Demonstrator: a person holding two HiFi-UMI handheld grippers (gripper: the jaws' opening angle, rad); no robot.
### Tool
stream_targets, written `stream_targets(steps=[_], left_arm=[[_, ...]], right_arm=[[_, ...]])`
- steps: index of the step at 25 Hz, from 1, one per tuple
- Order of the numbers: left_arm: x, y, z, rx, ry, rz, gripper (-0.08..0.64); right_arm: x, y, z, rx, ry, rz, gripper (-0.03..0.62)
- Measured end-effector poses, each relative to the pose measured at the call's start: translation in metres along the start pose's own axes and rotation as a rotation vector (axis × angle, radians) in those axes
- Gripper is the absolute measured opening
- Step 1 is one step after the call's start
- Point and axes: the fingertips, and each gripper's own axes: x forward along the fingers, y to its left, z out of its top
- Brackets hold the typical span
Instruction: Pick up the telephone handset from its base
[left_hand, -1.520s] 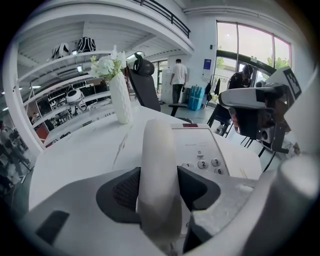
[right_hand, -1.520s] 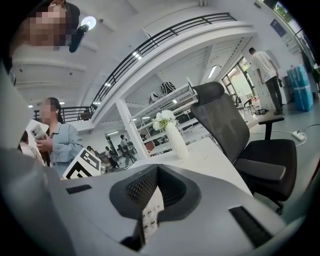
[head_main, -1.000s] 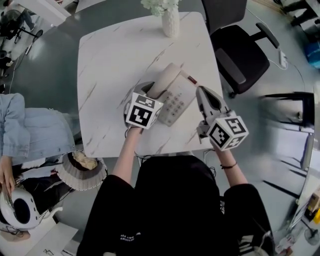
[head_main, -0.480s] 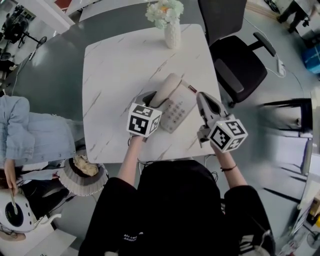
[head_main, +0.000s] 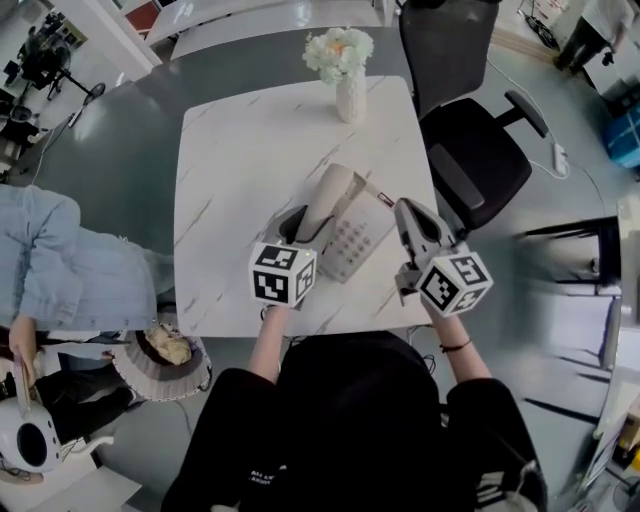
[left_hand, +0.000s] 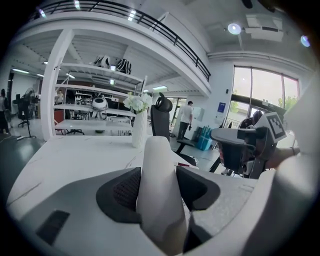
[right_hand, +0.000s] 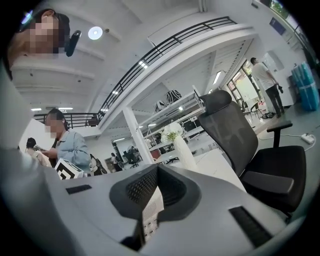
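Observation:
A cream telephone stands on the white marble table (head_main: 230, 150). Its handset (head_main: 330, 195) is tilted, with the near end raised off the base (head_main: 357, 240). My left gripper (head_main: 300, 222) is shut on that near end. In the left gripper view the handset (left_hand: 156, 160) fills the gap between both dark pads of the left gripper (left_hand: 159, 189). My right gripper (head_main: 404, 208) hovers at the base's right edge, jaws shut with nothing held. In the right gripper view the keypad (right_hand: 149, 216) shows just below the right gripper (right_hand: 156, 192).
A white vase of flowers (head_main: 348, 90) stands at the table's far edge. A black office chair (head_main: 480, 130) sits off the table's right side. A person in a denim jacket (head_main: 60, 270) is seated at the left.
My left gripper has risen with the handset's near end, which now tilts up off the base. The right gripper has lifted a little beside the base.

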Motion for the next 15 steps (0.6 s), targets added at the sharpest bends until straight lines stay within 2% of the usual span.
stream_targets(steps=[15], left_arm=[[-0.060,0.009,0.034,-0.063,-0.193,0.114,0.215]], right_arm=[[-0.008,0.013,0.038,-0.125,-0.071,0.029,-0.009]])
